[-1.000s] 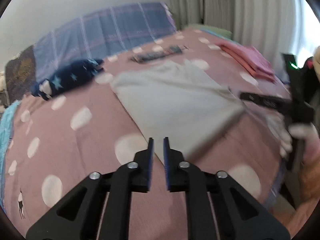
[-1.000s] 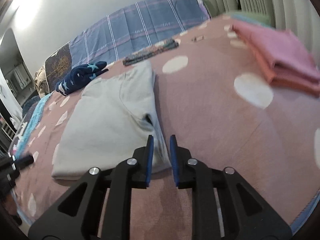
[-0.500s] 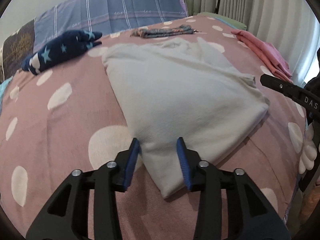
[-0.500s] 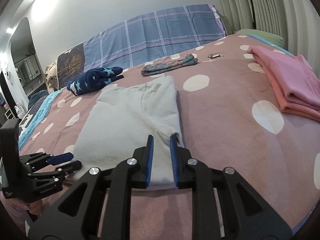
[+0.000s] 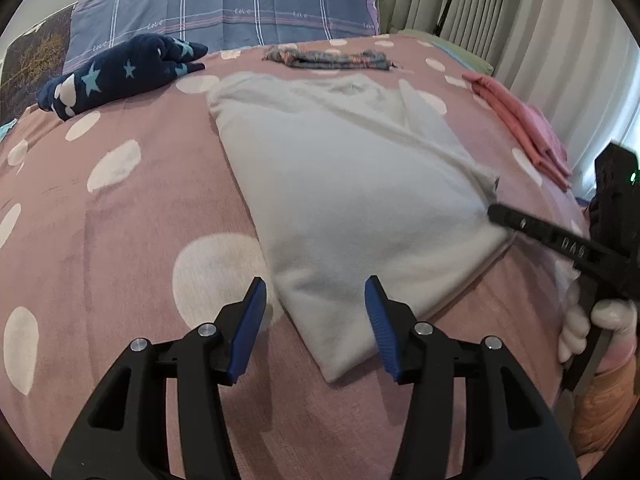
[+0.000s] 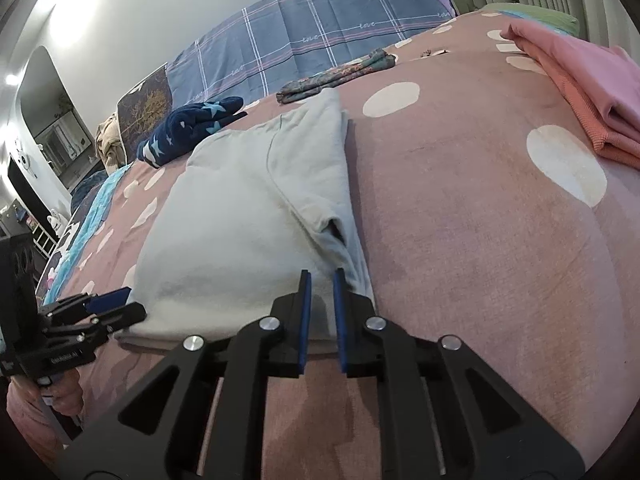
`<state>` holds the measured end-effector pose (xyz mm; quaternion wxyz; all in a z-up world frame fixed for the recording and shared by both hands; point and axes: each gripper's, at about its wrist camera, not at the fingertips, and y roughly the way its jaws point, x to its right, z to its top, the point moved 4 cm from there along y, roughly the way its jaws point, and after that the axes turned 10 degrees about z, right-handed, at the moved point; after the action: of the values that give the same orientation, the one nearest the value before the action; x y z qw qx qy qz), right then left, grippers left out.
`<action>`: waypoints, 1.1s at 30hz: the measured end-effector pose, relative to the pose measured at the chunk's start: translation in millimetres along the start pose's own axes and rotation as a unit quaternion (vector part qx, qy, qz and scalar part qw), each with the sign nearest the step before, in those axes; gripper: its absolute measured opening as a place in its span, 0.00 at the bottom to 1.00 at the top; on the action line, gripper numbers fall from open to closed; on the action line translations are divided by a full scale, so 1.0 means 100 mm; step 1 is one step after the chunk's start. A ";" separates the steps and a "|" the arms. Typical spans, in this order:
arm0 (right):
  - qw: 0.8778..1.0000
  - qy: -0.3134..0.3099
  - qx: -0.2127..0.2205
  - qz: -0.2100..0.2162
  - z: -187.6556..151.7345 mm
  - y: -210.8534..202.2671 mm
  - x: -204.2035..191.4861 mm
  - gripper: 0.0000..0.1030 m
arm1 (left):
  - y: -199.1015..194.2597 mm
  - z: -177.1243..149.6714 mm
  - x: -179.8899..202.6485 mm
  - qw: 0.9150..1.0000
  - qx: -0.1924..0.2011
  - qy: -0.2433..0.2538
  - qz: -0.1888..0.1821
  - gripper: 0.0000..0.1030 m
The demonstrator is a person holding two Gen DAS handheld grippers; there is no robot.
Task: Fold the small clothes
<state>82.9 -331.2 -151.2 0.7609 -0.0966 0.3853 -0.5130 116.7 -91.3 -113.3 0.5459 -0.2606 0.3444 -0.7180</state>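
L gripper (image 5: 314,322) jaws just opened wide, straddling near corner of half-folded grey garment (image 5: 352,184) on the bed (image 5: 132,216), nothing pinched; R gripper (image 6: 320,312) jaws narrow over its other near corner, grip unclear — risk: catching top layer only, fold slips.

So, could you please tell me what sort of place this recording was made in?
Most likely a bedroom: clothes lie on a bed with a pink polka-dot bedspread, a blue plaid pillow sits at its head, and curtains hang beside it.
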 end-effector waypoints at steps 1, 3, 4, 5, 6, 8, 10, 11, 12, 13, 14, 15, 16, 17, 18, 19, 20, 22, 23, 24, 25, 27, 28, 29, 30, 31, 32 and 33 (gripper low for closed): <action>1.000 -0.001 -0.002 0.002 0.00 0.01 0.00 0.15 | -0.04 0.06 -0.01 1.000 0.013 -0.001 0.003 0.51; 1.000 -0.011 -0.009 0.000 0.00 0.01 -0.03 0.18 | -0.10 0.18 -0.03 0.999 0.036 0.005 0.012 0.51; 1.000 -0.017 -0.012 -0.002 0.01 0.02 -0.05 0.20 | -0.12 0.26 -0.04 0.999 0.048 0.006 0.018 0.51; 1.000 -0.021 -0.012 -0.005 0.01 0.01 -0.08 0.20 | -0.11 0.31 -0.05 0.998 0.055 0.005 0.021 0.51; 1.000 -0.024 -0.011 -0.003 0.02 0.00 -0.10 0.20 | -0.10 0.36 -0.07 0.998 0.061 0.002 0.023 0.52; 0.999 -0.032 -0.007 0.014 0.08 -0.04 -0.17 0.21 | 0.02 0.46 -0.13 0.998 0.055 -0.009 0.032 0.52; 0.999 -0.047 0.001 0.019 0.17 -0.09 -0.23 0.21 | 0.15 0.49 -0.21 0.998 0.040 -0.026 0.036 0.52; 0.998 -0.055 0.004 0.017 0.20 -0.11 -0.25 0.21 | 0.25 0.51 -0.28 0.998 0.026 -0.041 0.034 0.52; 0.998 -0.068 0.008 0.012 0.25 -0.12 -0.29 0.21 | 0.29 0.53 -0.33 0.998 0.019 -0.048 0.028 0.52; 0.997 -0.078 0.009 0.007 0.28 -0.13 -0.31 0.21 | 0.36 0.59 -0.40 0.998 0.011 -0.060 0.015 0.52; 0.997 -0.082 0.009 0.006 0.30 -0.12 -0.33 0.21 | 0.43 0.67 -0.49 0.997 0.005 -0.074 0.008 0.52; 0.996 -0.086 0.005 0.007 0.31 -0.10 -0.34 0.21 | 0.47 0.73 -0.56 0.997 0.002 -0.083 0.007 0.52; 0.996 -0.087 0.001 0.007 0.31 -0.08 -0.34 0.21 | 0.55 0.83 -0.66 0.995 -0.002 -0.096 0.005 0.52; 0.996 -0.089 -0.004 0.008 0.31 -0.04 -0.36 0.21 | 0.61 0.92 -0.74 0.994 -0.006 -0.107 -0.002 0.52; 0.996 -0.090 -0.007 0.012 0.31 -0.02 -0.37 0.21 | 0.67 1.00 -0.81 0.993 -0.010 -0.117 -0.010 0.52; 0.995 -0.093 -0.010 0.019 0.30 0.00 -0.41 0.21 | 0.76 1.11 -0.90 0.991 -0.013 -0.135 -0.024 0.52; 0.995 -0.097 -0.011 0.027 0.29 0.01 -0.46 0.21 | 0.83 1.19 -0.96 0.988 -0.015 -0.148 -0.039 0.52; 0.991 -0.121 -0.018 0.056 0.26 0.09 -0.67 0.21 | 1.02 1.35 -1.06 0.983 -0.021 -0.171 -0.067 0.52; 0.989 -0.128 -0.021 0.065 0.24 0.12 -0.75 0.22 | 1.10 1.40 -1.08 0.982 -0.023 -0.175 -0.072 0.50; 0.986 -0.142 -0.033 0.084 0.20 0.18 -0.90 0.23 | 1.19 1.44 -1.10 0.981 -0.027 -0.179 -0.076 0.49; 0.981 -0.157 -0.047 0.104 0.15 0.26 -1.06 0.23 | 1.30 1.48 -1.12 0.978 -0.034 -0.185 -0.086 0.44; 0.971 -0.186 -0.065 0.137 0.07 0.38 -1.34 0.24 | 1.47 1.55 -1.14 0.974 -0.045 -0.198 -0.098 0.33; 0.965 -0.200 -0.071 0.153 0.03 0.43 -1.46 0.26 | 1.53 1.58 -1.14 0.973 -0.044 -0.202 -0.102 0.21; 0.959 -0.215 -0.076 0.169 0.00 0.49 -1.59 0.28 | 1.55 1.62 -1.14 0.973 -0.040 -0.203 -0.100 0.14; 0.955 -0.223 -0.081 0.177 -0.02 0.55 -1.66 0.30 | 1.55 1.68 -1.13 0.974 -0.029 -0.202 -0.095 0.10; 0.954 -0.225 -0.088 0.179 -0.03 0.60 -1.69 0.30 | 1.54 1.72 -1.13 0.976 -0.021 -0.199 -0.091 0.08; 0.953 -0.224 -0.101 0.175 -0.06 0.69 -1.70 0.30 | 1.53 1.77 -1.14 0.977 -0.013 -0.195 -0.085 0.05; 0.955 -0.214 -0.129 0.162 -0.12 0.83 -1.65 0.30 | 1.52 1.83 -1.14 0.979 -0.001 -0.189 -0.074 0.03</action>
<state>103.6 -149.2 -124.0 0.8795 -0.2378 0.2873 -0.2956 376.4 -45.2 -117.1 0.5460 -0.4168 0.2161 -0.6939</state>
